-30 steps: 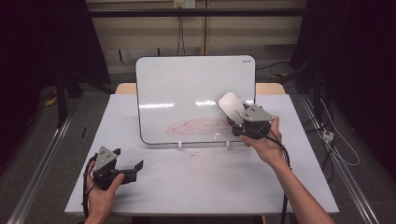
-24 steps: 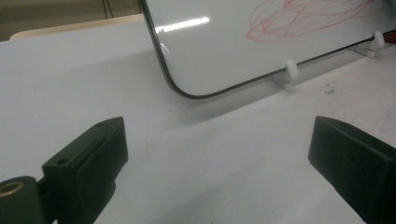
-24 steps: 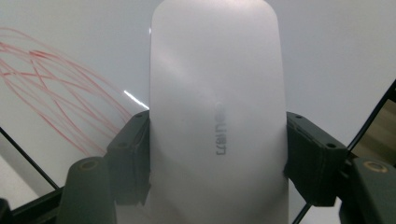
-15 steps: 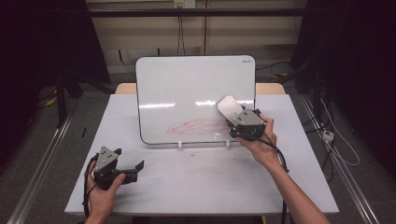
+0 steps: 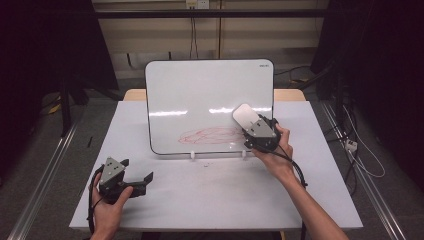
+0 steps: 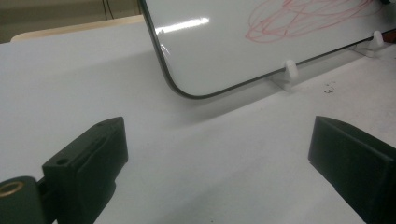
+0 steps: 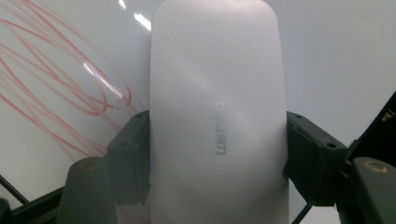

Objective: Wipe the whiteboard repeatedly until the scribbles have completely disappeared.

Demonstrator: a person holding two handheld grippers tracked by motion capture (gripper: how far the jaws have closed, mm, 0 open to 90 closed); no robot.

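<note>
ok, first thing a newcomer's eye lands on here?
The whiteboard propped upright mid-table, with a red scribble low on its face. Next, the right gripper clamps a white eraser at the scribble's right edge. The left gripper rests open near the table's front-left.

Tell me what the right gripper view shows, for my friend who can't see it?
A white eraser is clamped between the right gripper's two black jaws, held against a whiteboard. Red scribbles lie beside it on the left.
</note>
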